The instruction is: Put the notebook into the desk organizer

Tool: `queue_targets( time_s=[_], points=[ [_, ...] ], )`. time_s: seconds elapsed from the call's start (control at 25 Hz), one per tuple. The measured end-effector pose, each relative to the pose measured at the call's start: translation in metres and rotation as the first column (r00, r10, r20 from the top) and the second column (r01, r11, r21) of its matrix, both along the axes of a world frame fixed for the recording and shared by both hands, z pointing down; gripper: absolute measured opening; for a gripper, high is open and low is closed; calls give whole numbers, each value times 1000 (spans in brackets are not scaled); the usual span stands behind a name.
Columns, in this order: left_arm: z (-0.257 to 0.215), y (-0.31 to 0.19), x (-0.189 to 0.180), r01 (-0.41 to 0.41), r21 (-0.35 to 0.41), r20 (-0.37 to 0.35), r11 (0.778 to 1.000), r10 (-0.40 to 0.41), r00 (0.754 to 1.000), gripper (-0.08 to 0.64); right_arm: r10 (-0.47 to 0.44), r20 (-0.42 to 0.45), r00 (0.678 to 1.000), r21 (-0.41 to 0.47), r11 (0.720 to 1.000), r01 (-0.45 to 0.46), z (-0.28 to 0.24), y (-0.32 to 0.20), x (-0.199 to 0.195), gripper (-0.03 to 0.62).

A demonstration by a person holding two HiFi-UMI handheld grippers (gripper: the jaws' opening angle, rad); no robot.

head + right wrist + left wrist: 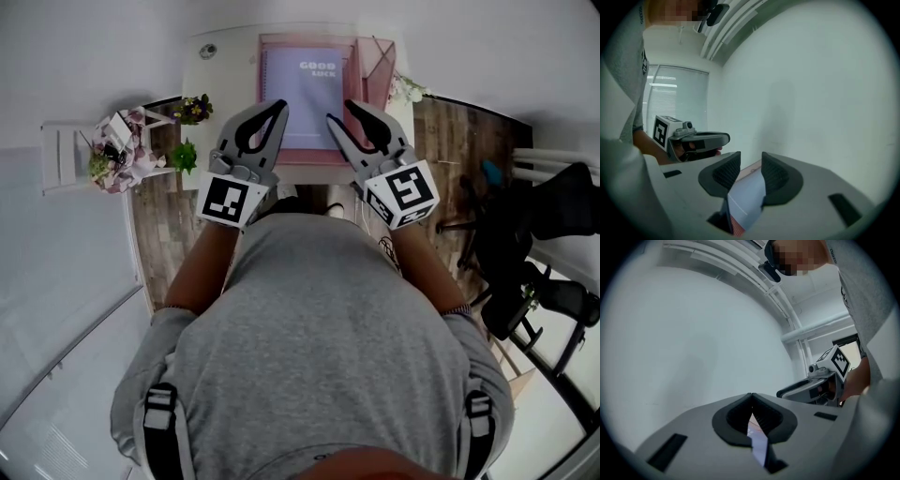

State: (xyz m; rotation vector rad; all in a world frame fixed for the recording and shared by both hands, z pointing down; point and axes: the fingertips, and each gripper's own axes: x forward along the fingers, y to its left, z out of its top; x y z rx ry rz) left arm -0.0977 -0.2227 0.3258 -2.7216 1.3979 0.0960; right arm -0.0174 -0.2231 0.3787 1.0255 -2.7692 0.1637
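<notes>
Right claw (750, 163): jaws narrowly apart, gripping nothing (the notebook shows beyond the gap). Left claw (751, 395): jaws closed tip to tip, empty. Notebook (305, 89): lilac cover, flat on a pink tray (263, 75) on the desk (225, 56), just past both claws; organizer (377, 66) just right of it.

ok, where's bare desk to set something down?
Bare white desk left of the notebook, out to the desk edge, apart from a small round thing at the far corner. Right is crowded: the pink organizer stands close beside the notebook.
</notes>
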Motion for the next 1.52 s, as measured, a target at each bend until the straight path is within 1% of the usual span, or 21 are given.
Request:
queue_targets(
  time_s=[0.12,0.24,0.48,0.52,0.68,0.88,1.24,1.52],
  points=[
    [-2,6,3,3,3,-1,1000,-3,1000,20,-21,24,999,9,1000,21,-2,6,1,105],
    [-2,11,7,3,4,3,1000,-3,1000,20,-34,39,999,17,999,34,-4,11,1,86],
    [1,17,9,2,-3,9,1000,-2,1000,20,-33,43,999,47,998,31,-7,15,3,10],
    [1,18,9,3,-5,8,1000,-3,1000,20,-32,42,999,57,998,30,-8,16,4,6],
    [2,18,9,6,-3,13,1000,-6,1000,20,-30,28,999,104,994,27,-11,18,6,6],
    [4,18,9,4,-11,12,1000,-4,1000,19,-30,38,999,127,992,24,-14,18,11,6],
    [2,15,9,1,0,13,1000,-1,1000,20,-7,27,1000,145,989,3,-20,11,18,5],
    [2,12,5,16,5,16,1000,-16,1000,20,5,22,1000,148,989,-8,-19,9,24,6]
  ],
)
